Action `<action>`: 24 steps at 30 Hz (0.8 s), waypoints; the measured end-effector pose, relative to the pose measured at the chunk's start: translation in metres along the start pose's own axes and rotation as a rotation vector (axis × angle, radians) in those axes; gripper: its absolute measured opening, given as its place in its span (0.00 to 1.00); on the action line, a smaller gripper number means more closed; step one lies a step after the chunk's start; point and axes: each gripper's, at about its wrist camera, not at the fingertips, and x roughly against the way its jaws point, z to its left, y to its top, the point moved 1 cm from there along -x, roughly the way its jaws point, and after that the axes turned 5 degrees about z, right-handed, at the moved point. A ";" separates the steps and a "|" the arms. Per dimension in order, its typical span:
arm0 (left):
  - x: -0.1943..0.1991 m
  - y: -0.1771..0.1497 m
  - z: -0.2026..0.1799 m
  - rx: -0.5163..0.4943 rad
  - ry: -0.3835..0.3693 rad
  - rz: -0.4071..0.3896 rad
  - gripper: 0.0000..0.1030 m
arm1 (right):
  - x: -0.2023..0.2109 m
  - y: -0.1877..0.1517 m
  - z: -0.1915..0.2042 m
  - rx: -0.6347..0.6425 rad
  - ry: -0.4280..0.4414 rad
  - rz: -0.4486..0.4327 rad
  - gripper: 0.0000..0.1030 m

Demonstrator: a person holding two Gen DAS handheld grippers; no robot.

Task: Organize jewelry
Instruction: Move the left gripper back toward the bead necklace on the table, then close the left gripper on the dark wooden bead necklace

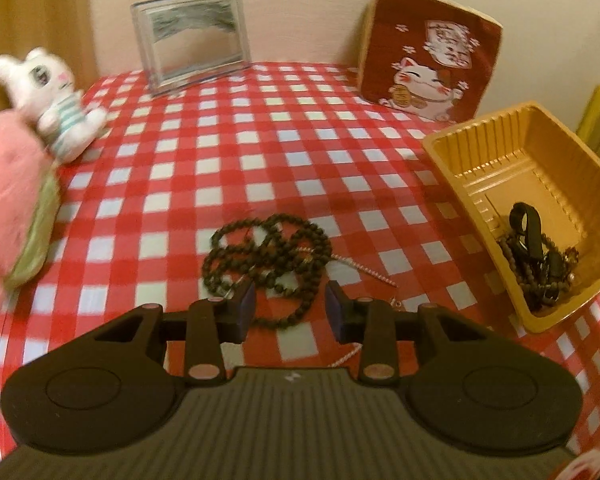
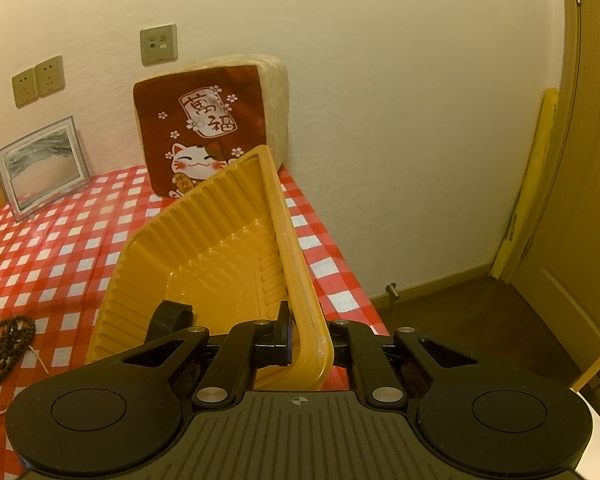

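i've got the right gripper (image 2: pixel 300 344) clamped tight on the rim of the yellow tray (image 1: pixel 496 136), prob to keep it tilted & steady at the table edge for loading; some dark jewelry (image 1: pixel 540 256) already sits in it. left gripper (image 1: pixel 290 306) is partly open, holding nothing, jaws straddling the near loop of the dark bead necklace (image 1: pixel 268 252) on the checked cloth (image 1: pixel 220 140), w/ a thin pale chain (image 1: pixel 364 274) just beside it.
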 end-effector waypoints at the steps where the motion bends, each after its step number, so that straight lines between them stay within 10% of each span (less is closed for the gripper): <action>1: -0.005 0.003 -0.003 -0.021 -0.002 -0.003 0.32 | 0.000 0.000 0.000 0.000 -0.001 0.000 0.07; 24: -0.086 0.032 -0.022 -0.274 -0.010 0.048 0.07 | -0.014 0.002 -0.003 -0.018 -0.016 0.030 0.07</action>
